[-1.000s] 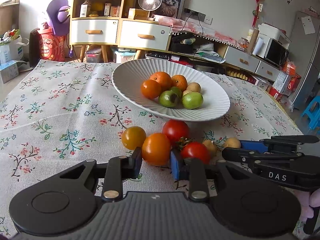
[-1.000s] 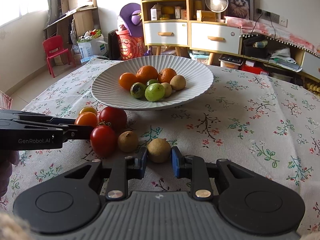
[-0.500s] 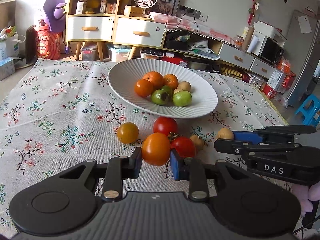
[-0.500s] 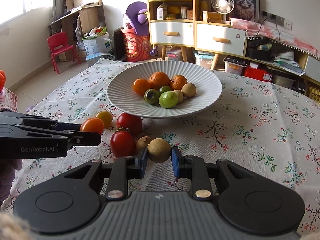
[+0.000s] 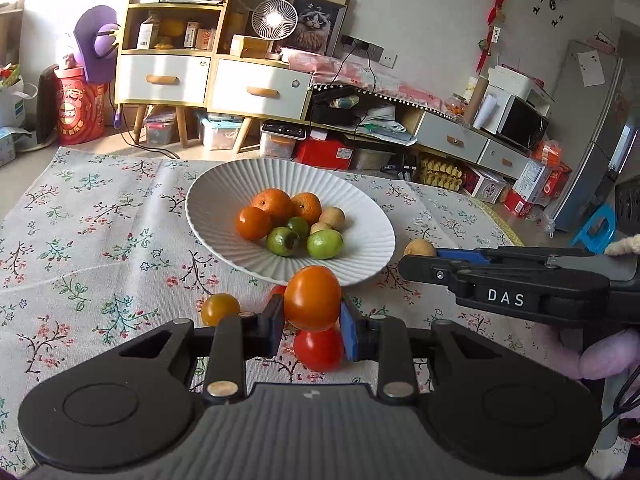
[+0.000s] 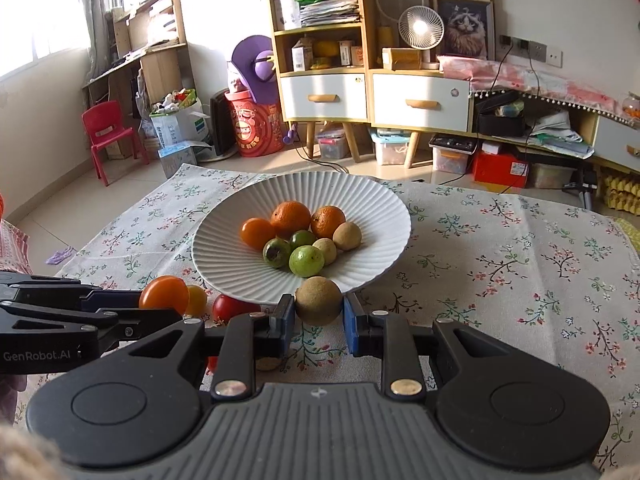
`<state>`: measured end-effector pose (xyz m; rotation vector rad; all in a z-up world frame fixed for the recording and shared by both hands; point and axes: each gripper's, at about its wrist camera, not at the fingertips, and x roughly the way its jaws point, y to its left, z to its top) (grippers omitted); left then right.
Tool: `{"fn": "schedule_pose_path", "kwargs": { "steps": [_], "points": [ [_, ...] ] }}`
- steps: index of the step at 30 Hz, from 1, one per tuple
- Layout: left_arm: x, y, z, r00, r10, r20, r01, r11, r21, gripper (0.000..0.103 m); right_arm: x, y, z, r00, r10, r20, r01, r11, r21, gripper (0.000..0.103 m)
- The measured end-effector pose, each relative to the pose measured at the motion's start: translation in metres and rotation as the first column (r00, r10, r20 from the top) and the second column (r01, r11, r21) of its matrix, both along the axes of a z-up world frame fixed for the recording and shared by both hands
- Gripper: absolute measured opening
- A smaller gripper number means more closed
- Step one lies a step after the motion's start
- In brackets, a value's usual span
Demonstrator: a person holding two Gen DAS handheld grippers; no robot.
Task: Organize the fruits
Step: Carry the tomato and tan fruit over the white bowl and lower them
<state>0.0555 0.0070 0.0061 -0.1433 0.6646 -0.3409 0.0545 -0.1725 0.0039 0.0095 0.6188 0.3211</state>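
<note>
My left gripper (image 5: 312, 320) is shut on an orange tomato (image 5: 312, 298) and holds it above the table, just short of the white ribbed plate (image 5: 216, 216). My right gripper (image 6: 318, 316) is shut on a brown longan (image 6: 318, 300), lifted near the plate's (image 6: 384, 208) front rim. The plate holds oranges, green fruits and longans. A red tomato (image 5: 318, 350) and a small yellow tomato (image 5: 220, 309) lie on the cloth below. The held longan also shows in the left wrist view (image 5: 418, 247), and the held tomato in the right wrist view (image 6: 164, 295).
The table carries a floral cloth (image 5: 100, 240). A red tomato (image 6: 228, 307) and a yellow one (image 6: 197, 300) lie by the plate's front left. Shelves and drawers (image 6: 372, 96) stand beyond the table's far edge.
Both grippers have risen off the cloth with their fruit: the left with the orange tomato, the right with the longan. Both have moved closer to the plate.
</note>
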Motion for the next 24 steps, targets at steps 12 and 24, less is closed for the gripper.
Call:
{"fn": "schedule_pose_path", "kwargs": {
  "steps": [12, 24],
  "points": [
    [0.043, -0.015, -0.005, 0.999, -0.044, 0.013, 0.043, 0.997, 0.061, 0.022, 0.049, -0.01, -0.007, 0.998, -0.03, -0.048, 0.033, 0.998, 0.056, 0.023],
    [0.061, -0.014, -0.02, 0.998, -0.039, -0.046, 0.042, 0.997, 0.057, 0.022, 0.065, 0.001, -0.017, 0.998, 0.009, -0.059, -0.01, 1.0, -0.019, 0.023]
  ]
}}
